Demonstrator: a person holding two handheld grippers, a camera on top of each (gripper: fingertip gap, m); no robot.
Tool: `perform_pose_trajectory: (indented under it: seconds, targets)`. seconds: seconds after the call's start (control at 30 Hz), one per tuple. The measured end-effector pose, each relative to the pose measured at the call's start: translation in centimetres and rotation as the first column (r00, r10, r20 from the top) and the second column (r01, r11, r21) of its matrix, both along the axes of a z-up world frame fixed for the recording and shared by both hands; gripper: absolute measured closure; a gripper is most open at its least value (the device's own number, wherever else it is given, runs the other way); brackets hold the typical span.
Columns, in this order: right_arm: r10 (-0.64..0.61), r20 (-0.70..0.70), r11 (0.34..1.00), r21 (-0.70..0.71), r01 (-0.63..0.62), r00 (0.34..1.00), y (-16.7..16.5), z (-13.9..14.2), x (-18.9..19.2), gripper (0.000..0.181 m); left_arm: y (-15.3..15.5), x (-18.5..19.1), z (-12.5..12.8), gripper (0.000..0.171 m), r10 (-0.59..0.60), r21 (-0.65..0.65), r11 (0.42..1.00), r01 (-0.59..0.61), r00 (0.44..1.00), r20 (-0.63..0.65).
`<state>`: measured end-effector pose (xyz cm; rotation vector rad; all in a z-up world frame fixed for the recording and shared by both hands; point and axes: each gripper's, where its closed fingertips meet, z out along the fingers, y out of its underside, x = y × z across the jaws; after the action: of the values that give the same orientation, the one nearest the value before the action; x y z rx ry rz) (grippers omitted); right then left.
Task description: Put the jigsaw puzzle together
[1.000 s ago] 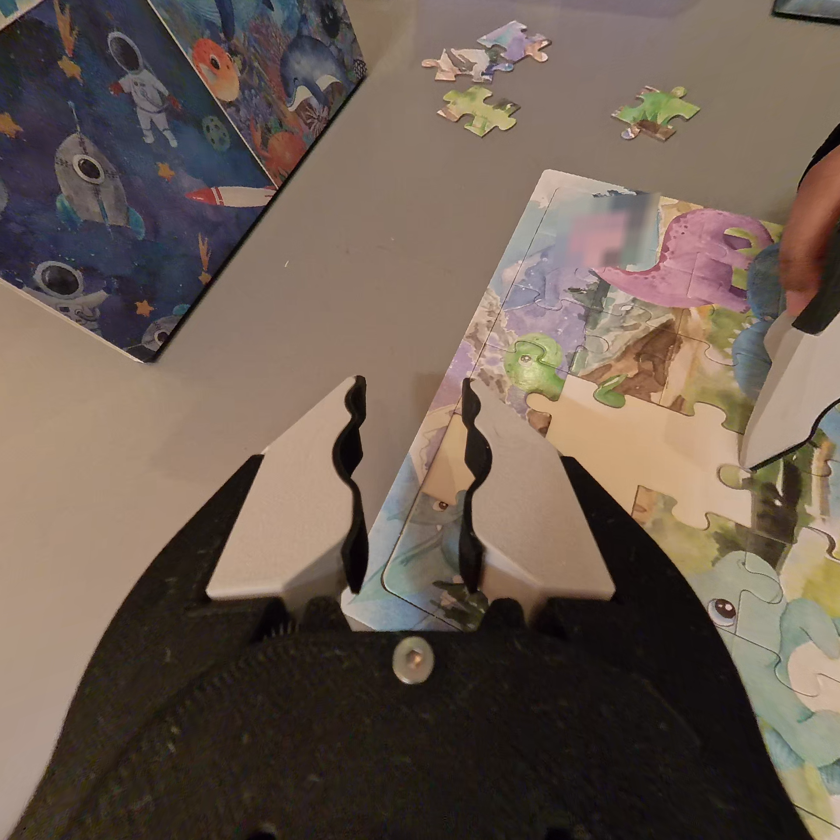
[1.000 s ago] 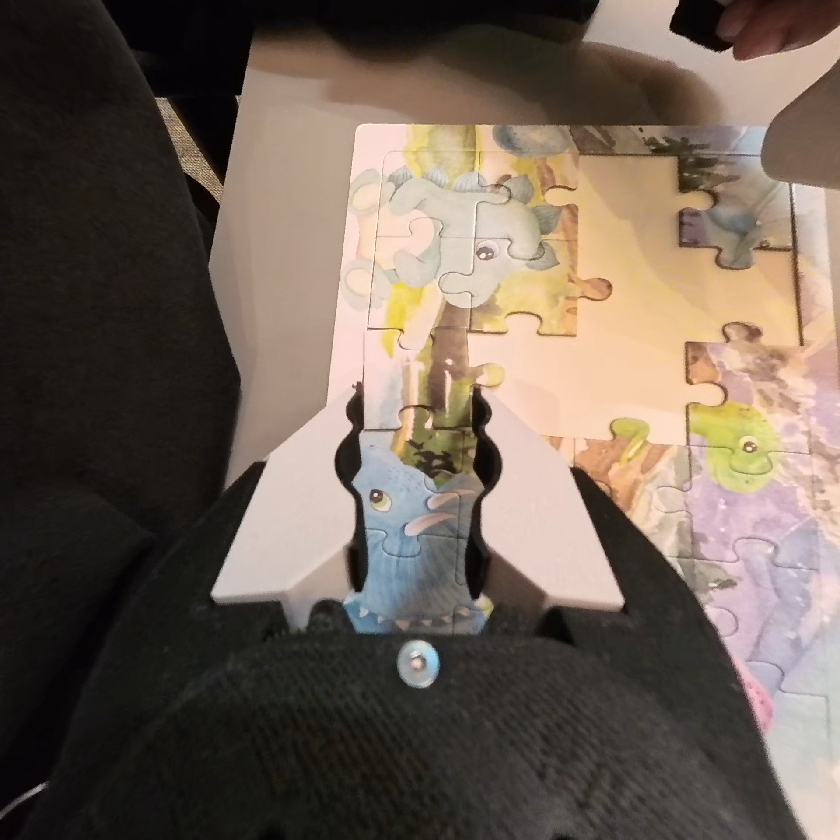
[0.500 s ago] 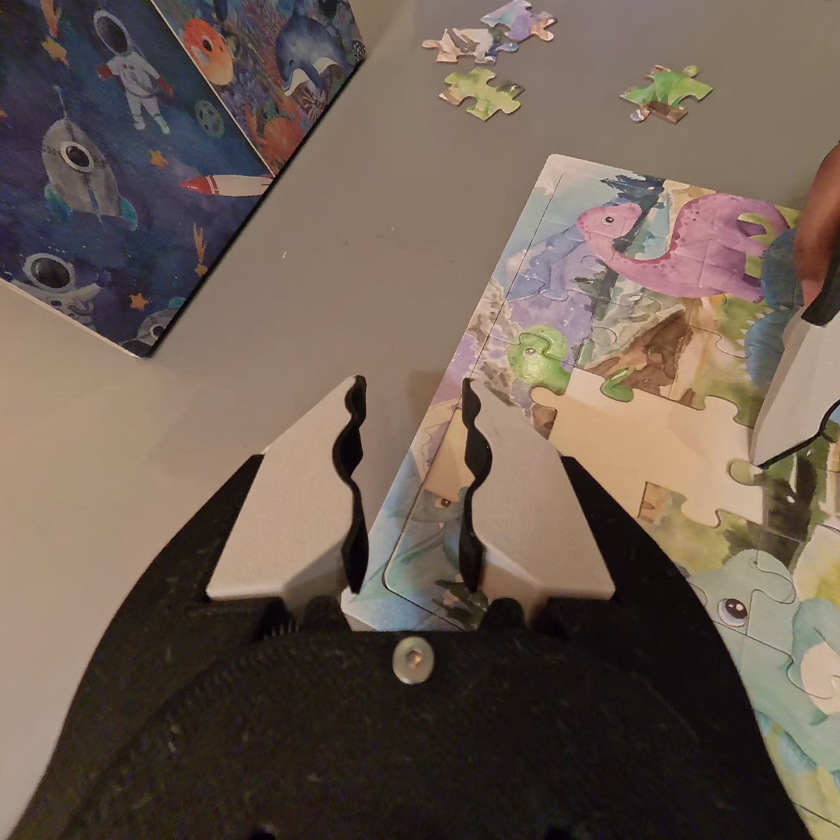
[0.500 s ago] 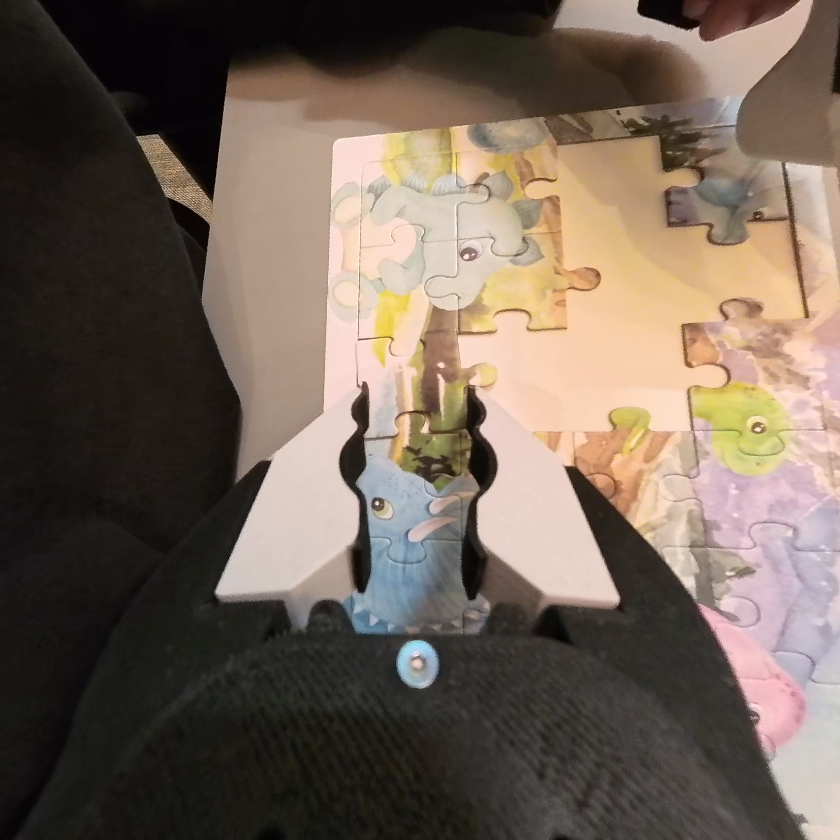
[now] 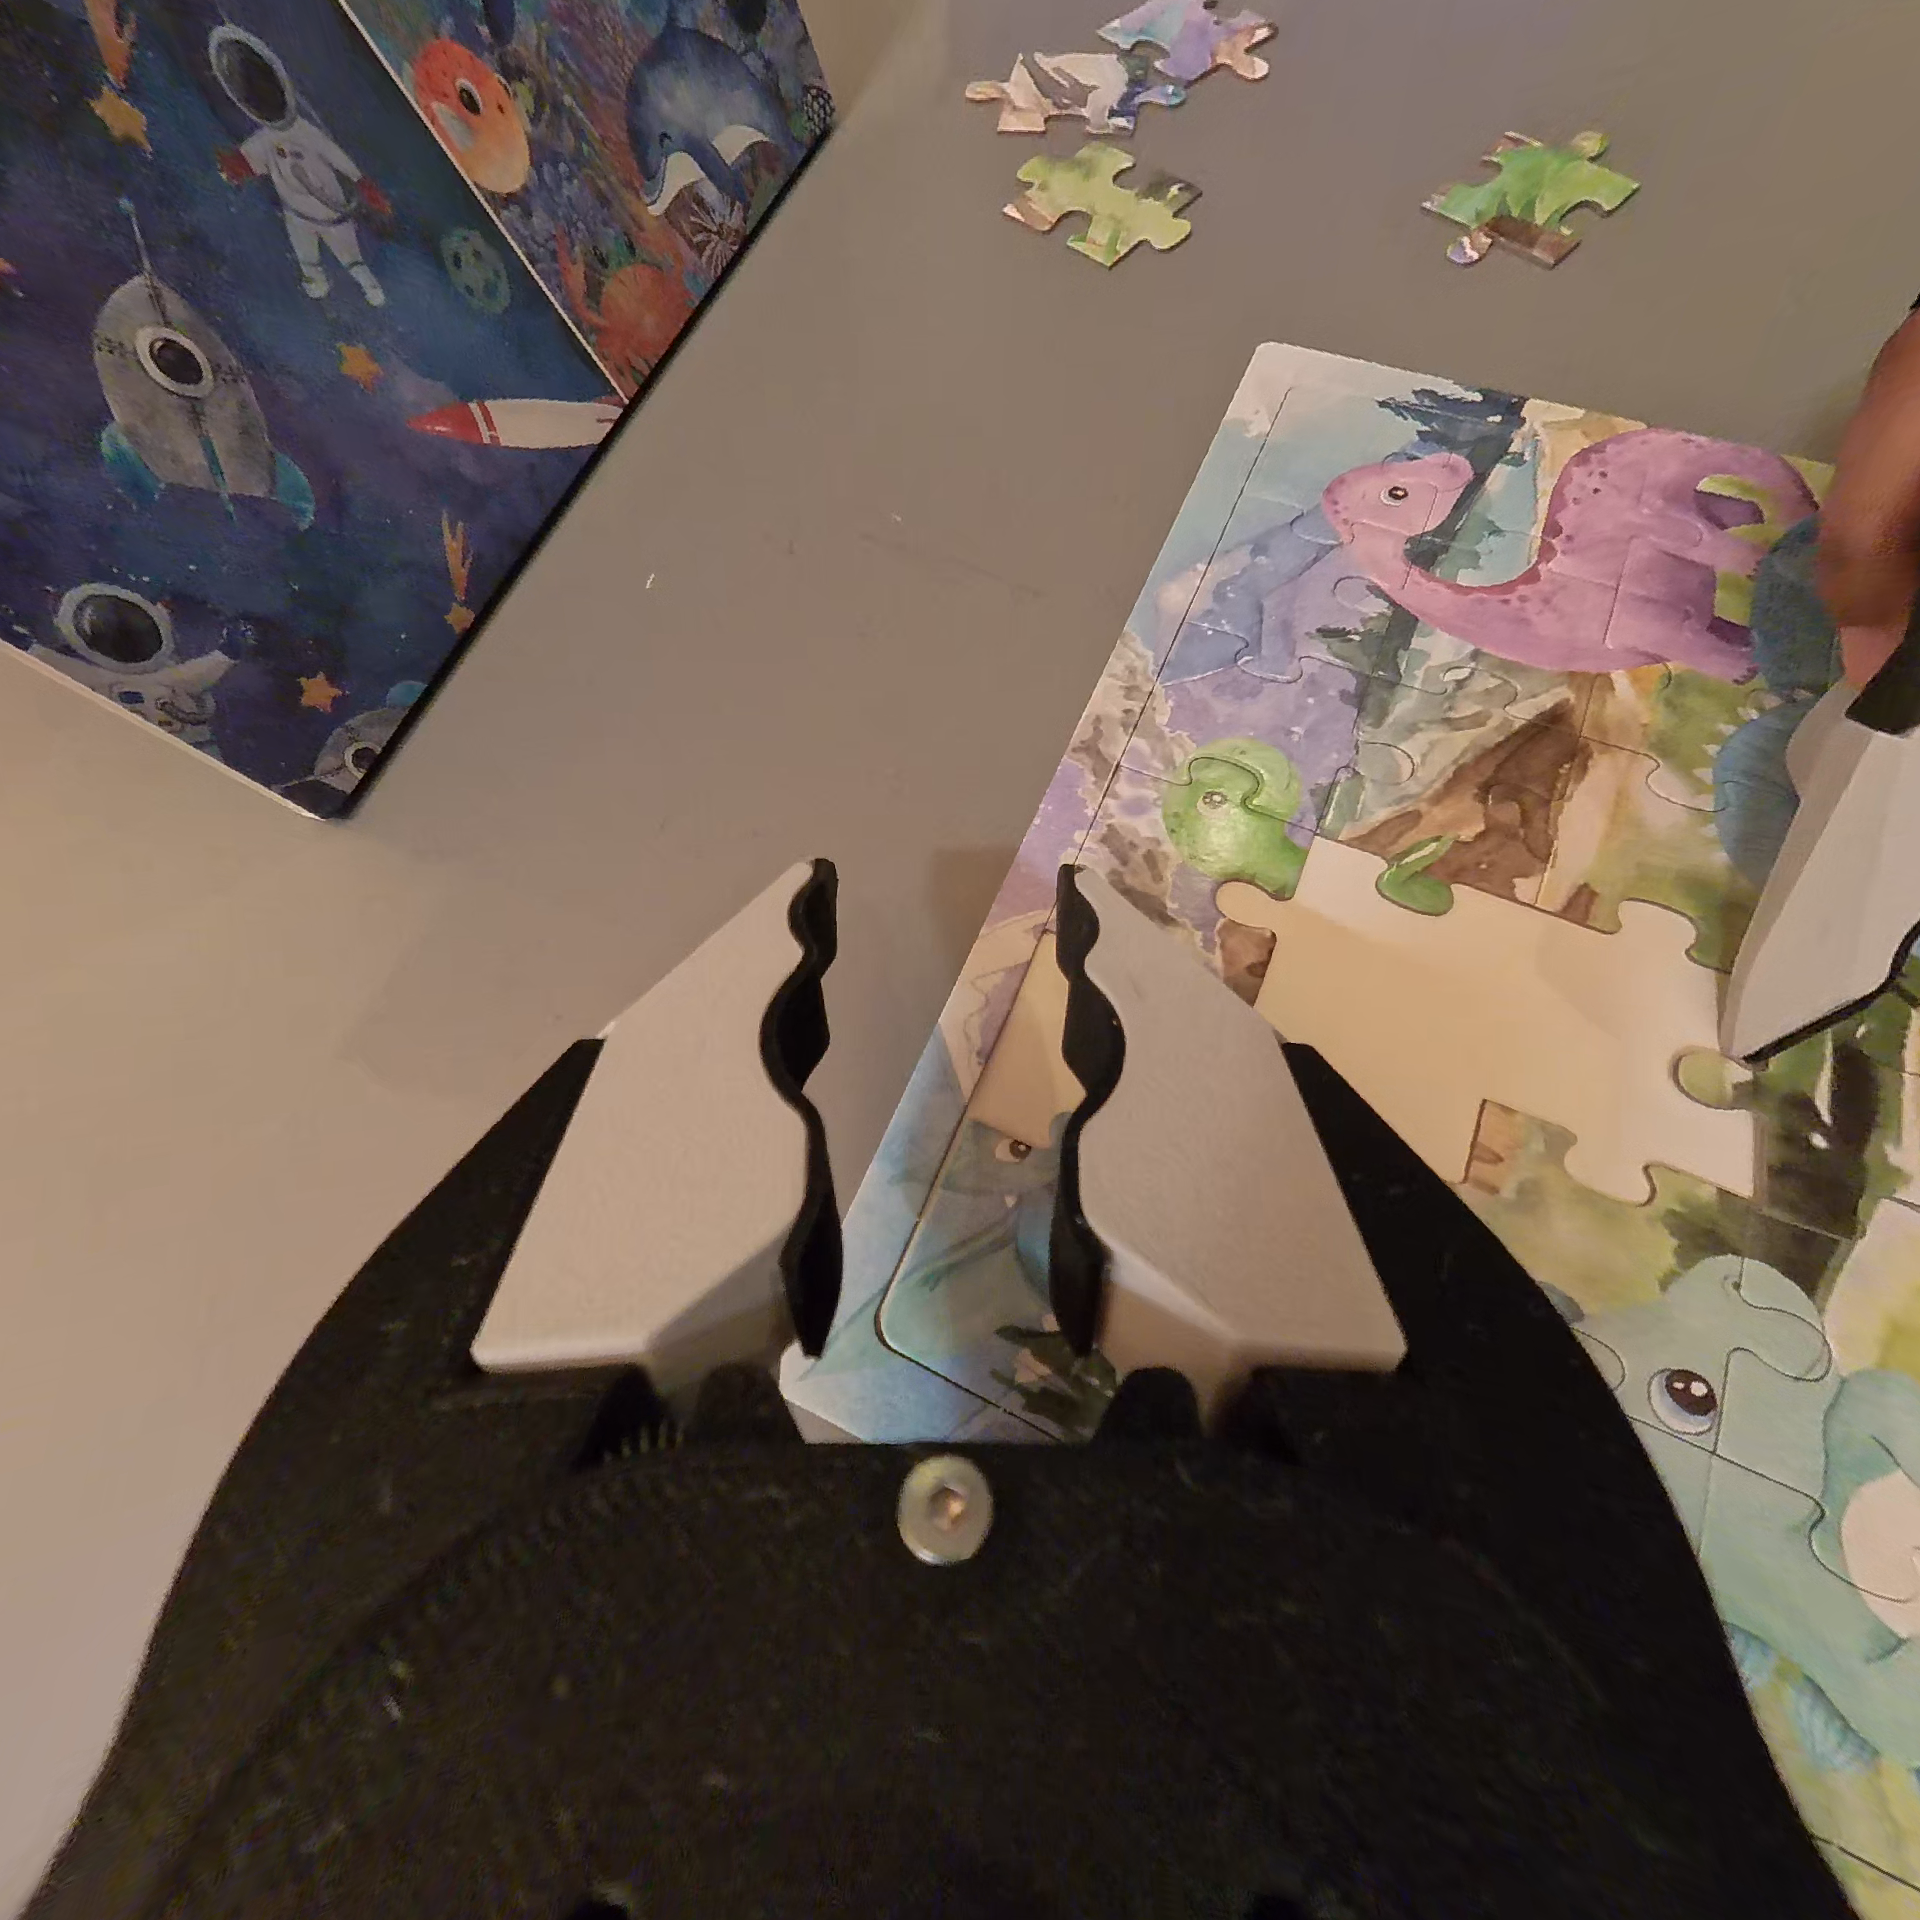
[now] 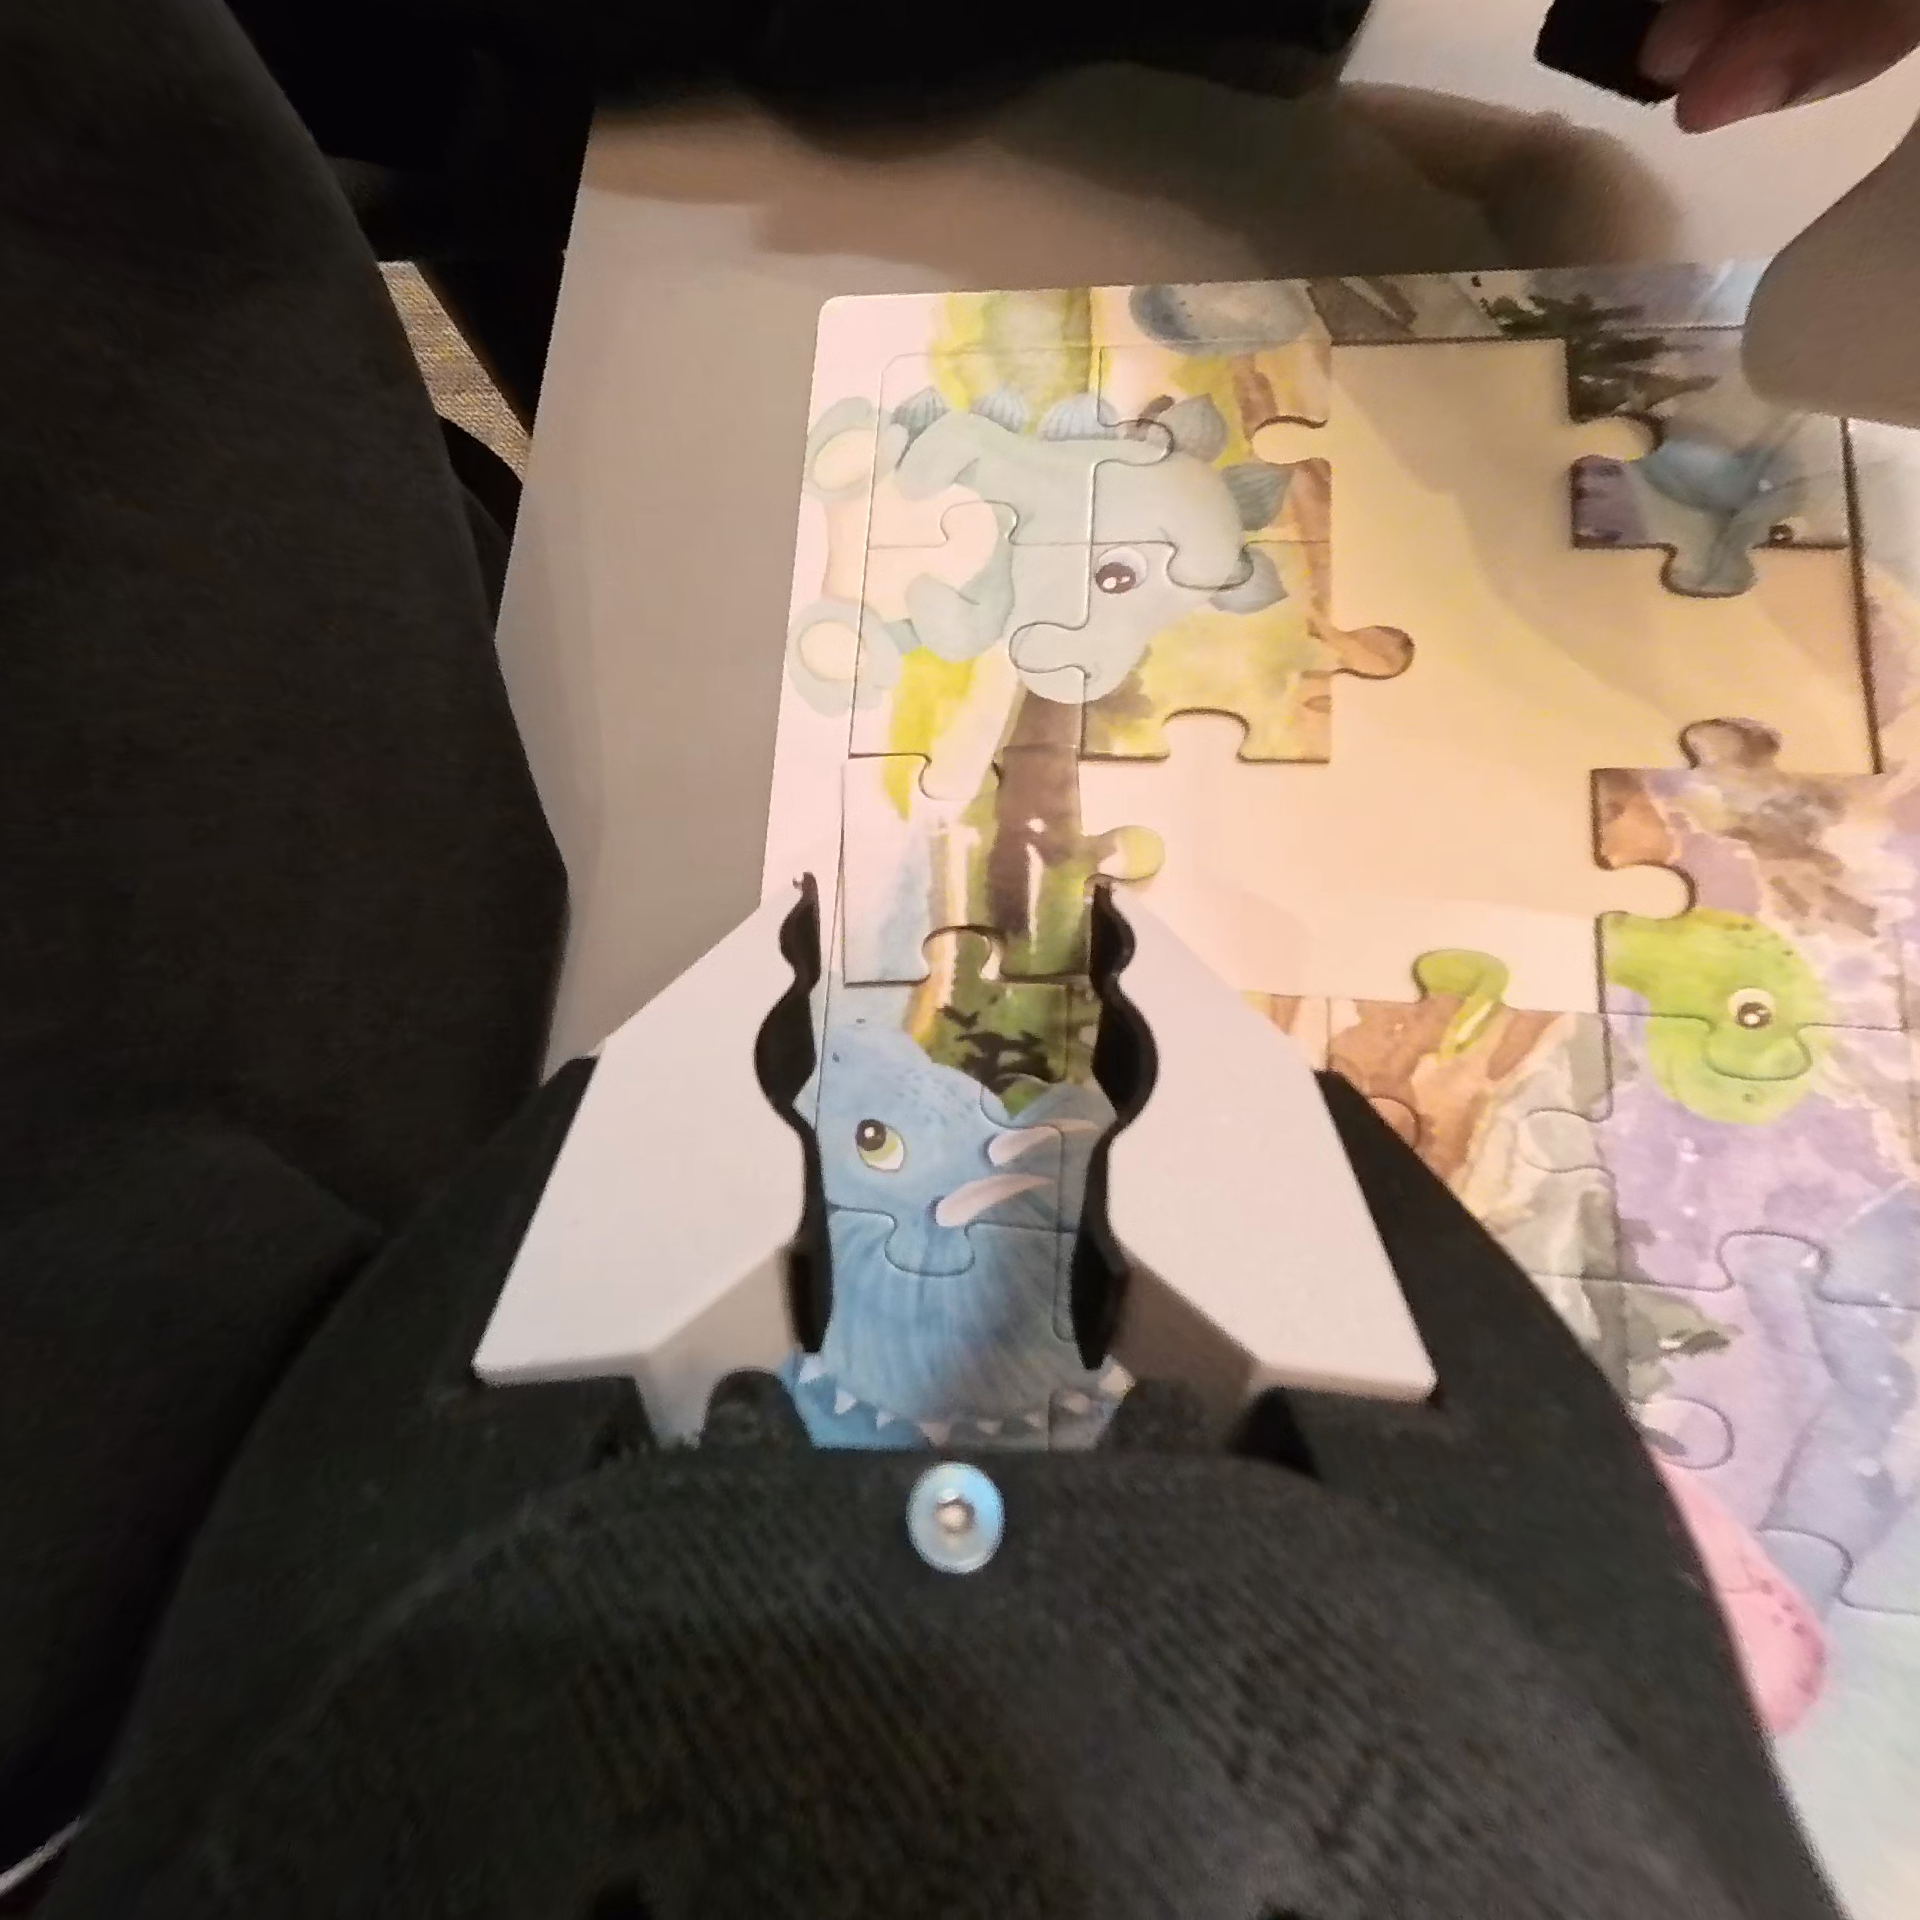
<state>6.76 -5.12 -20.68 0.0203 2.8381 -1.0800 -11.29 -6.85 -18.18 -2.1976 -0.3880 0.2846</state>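
Note:
The dinosaur jigsaw puzzle (image 5: 1475, 665) lies in its white frame on the grey table, with a bare patch (image 5: 1475, 1018) in the middle. My left gripper (image 5: 940, 883) is open and empty, low over the puzzle's near left edge. My right gripper (image 6: 951, 899) is open above the blue dinosaur pieces (image 6: 914, 1195) set in the frame. One of its fingers (image 5: 1829, 894) shows in the left wrist view. The bare patch (image 6: 1455, 748) lies ahead of it to the right. Loose pieces lie beyond the frame: a green one (image 5: 1107, 203), another green one (image 5: 1532, 197) and a pale cluster (image 5: 1122, 62).
A space-picture board (image 5: 260, 416) and an ocean-picture one (image 5: 623, 156) lie at the far left. A person's hand (image 5: 1881, 561) holds the right gripper. Dark clothing (image 6: 208, 727) fills the left of the right wrist view, beside the table edge (image 6: 540, 520).
The left wrist view has drifted slightly, so the puzzle and loose pieces sit a little higher and farther right. Both grippers stay open and nothing was picked up.

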Motion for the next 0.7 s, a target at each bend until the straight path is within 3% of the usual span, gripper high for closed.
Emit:
perform_pose_trajectory:
  seconds: [0.3,0.7]
  targets:
    - [0.009,0.056,1.000,-0.008,-0.009,0.998,0.9,0.1,-0.1,0.136,0.0,0.0,0.0,0.130,-0.001,-0.005,1.000,0.000,1.000,-0.006]
    - [0.027,0.020,0.998,-0.062,-0.026,0.999,0.5,1.1,0.0,0.136,0.0,0.0,0.1,0.130,0.001,-0.005,1.000,-0.001,1.000,-0.014]
